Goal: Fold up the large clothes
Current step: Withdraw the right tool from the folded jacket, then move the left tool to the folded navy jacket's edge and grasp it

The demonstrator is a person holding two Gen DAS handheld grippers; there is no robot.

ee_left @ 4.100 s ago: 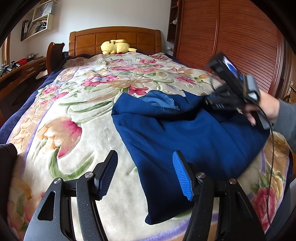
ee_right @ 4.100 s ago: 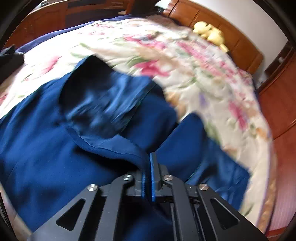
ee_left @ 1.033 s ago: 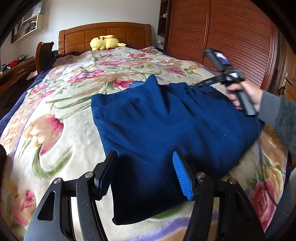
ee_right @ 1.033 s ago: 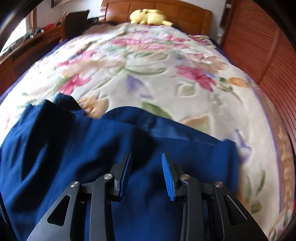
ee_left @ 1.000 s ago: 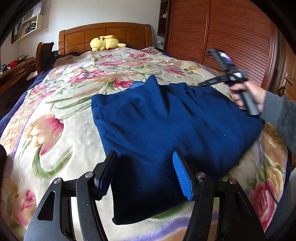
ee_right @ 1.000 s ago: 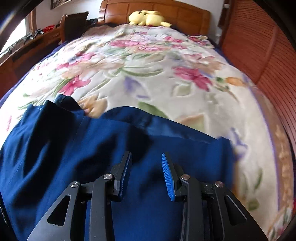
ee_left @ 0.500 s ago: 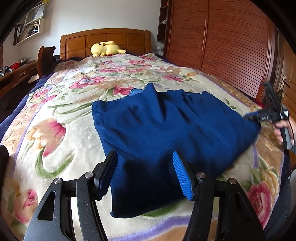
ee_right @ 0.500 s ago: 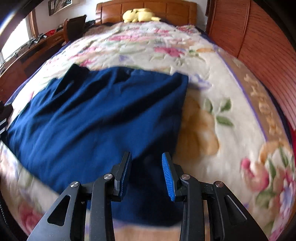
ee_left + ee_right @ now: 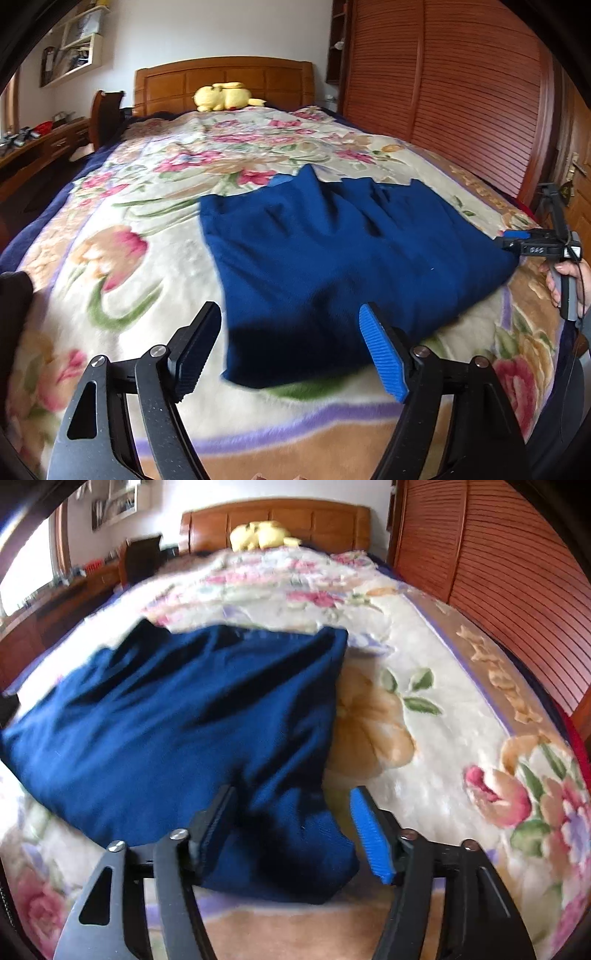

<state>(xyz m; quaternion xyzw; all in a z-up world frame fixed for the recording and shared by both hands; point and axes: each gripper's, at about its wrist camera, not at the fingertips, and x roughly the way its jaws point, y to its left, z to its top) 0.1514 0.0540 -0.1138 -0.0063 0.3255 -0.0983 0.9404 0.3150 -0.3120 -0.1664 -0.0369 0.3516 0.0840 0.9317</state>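
A large navy blue garment (image 9: 343, 251) lies folded on the floral bedspread (image 9: 122, 258); it also shows in the right wrist view (image 9: 184, 716). My left gripper (image 9: 291, 350) is open and empty, held just above the garment's near left corner. My right gripper (image 9: 293, 827) is open and empty, its fingers standing on either side of the garment's near right corner. In the left wrist view the right gripper (image 9: 517, 240) sits at the garment's right corner, held by a hand.
A yellow plush toy (image 9: 225, 96) lies by the wooden headboard (image 9: 221, 83). Slatted wooden wardrobe doors (image 9: 461, 85) run along the right of the bed. A desk and chair (image 9: 107, 114) stand on the left. The bed's foot edge is close below both grippers.
The right gripper let go of the garment's far edge, pulled back to the near right corner and opened wider. The left gripper drew back slightly and stayed open.
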